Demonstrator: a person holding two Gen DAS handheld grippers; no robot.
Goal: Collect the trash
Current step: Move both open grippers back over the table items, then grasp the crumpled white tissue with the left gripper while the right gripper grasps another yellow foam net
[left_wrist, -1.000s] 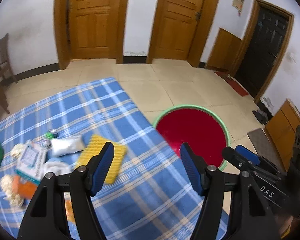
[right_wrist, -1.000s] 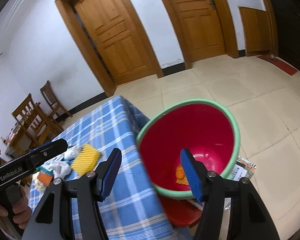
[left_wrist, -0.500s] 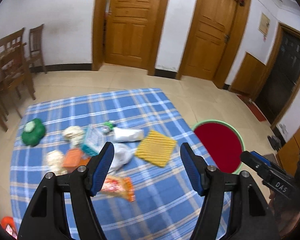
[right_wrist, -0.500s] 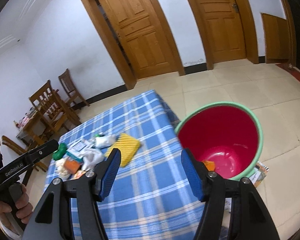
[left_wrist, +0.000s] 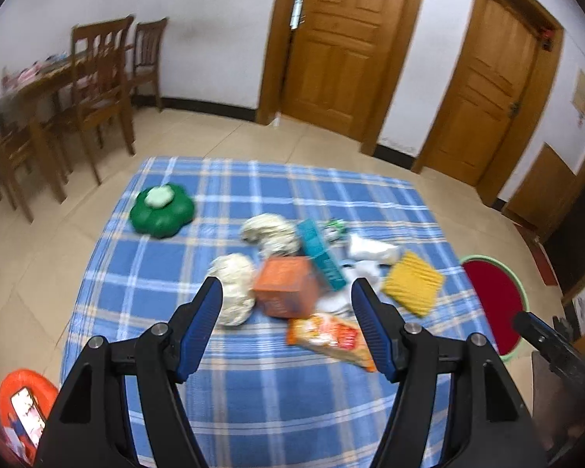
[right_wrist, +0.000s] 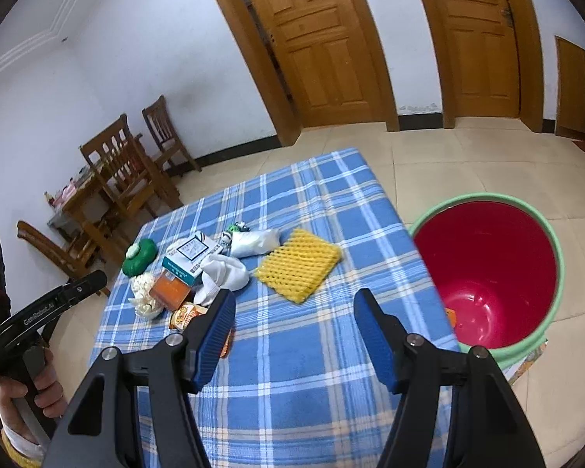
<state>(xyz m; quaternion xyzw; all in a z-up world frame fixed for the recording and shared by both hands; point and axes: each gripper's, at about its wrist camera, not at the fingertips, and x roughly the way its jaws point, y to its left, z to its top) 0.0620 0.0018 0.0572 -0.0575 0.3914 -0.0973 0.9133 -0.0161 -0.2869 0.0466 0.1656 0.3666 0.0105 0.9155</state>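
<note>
Both grippers — left [left_wrist: 286, 312], right [right_wrist: 294, 321] — gape empty over checked cloth [right_wrist: 292, 370]: ribbed yellow foam [right_wrist: 298, 263], glossy red bucket [right_wrist: 487, 273].

Domestic room, a home. Evidence: tiled floor [left_wrist: 222, 140], panelled wooden doors [left_wrist: 343, 39], white walls with dark skirting, and wooden dining chairs [left_wrist: 101, 89] at a table [right_wrist: 78, 199] (cluttered) along the left wall. Checked cloth [right_wrist: 292, 351] covers a low table.

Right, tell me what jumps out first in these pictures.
A heap of trash sits mid-way across the blue plaid cloth, with the orange box and the yellow foam net brightest. Off the cloth's right edge stands the red bucket with a green rim, something orange at its bottom.
</note>
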